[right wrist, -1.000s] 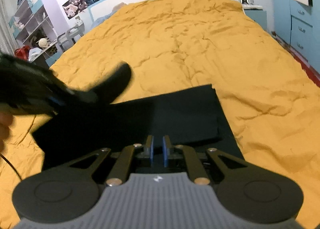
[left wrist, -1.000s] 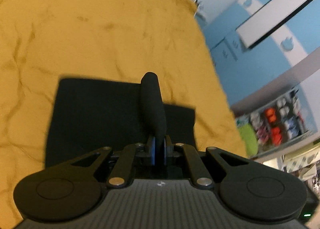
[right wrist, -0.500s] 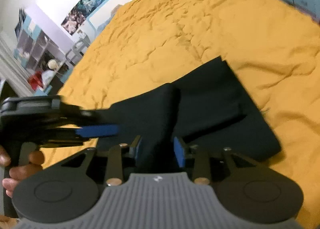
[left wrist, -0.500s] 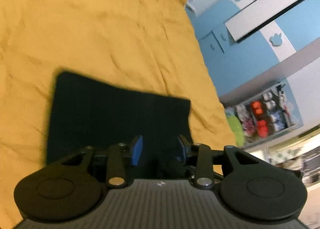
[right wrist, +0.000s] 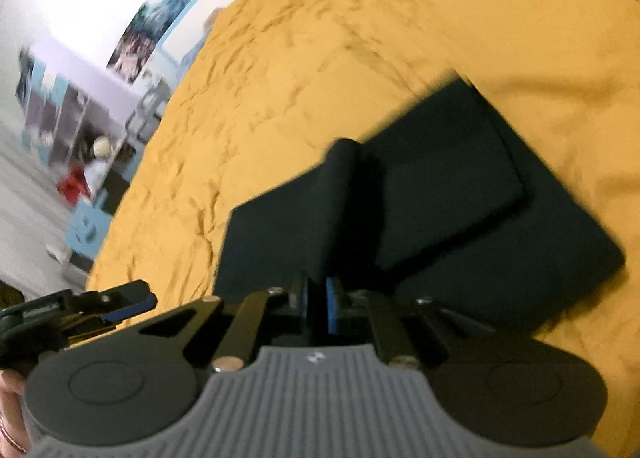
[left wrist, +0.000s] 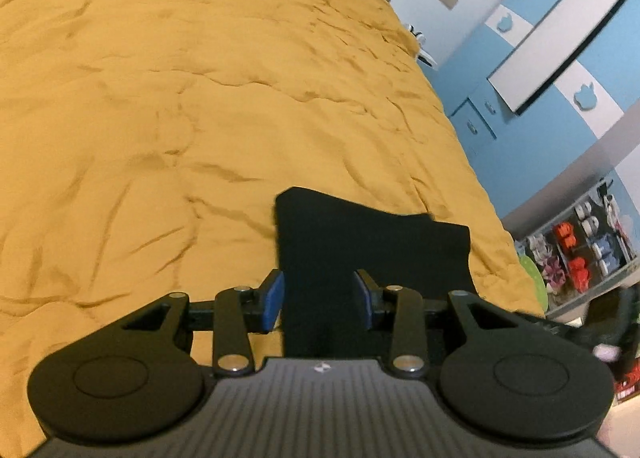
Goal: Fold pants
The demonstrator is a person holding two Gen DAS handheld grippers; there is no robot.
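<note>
The black pants lie partly folded on the yellow bedspread. My right gripper is shut on a raised fold of the pants, which stands up from the jaws. In the left wrist view the pants lie just ahead of my left gripper; its blue pads are wide apart with dark cloth between them, not pinched. The left gripper also shows at the left edge of the right wrist view, open, beside the pants.
The yellow bedspread fills most of both views. Blue cabinets and a shelf of small items stand past the bed's right edge. Shelves and a red object stand past its left edge.
My left gripper has opened and let go of the pants, then swung away. My right gripper opened, then shut on a fold of the pants and lifted it.
</note>
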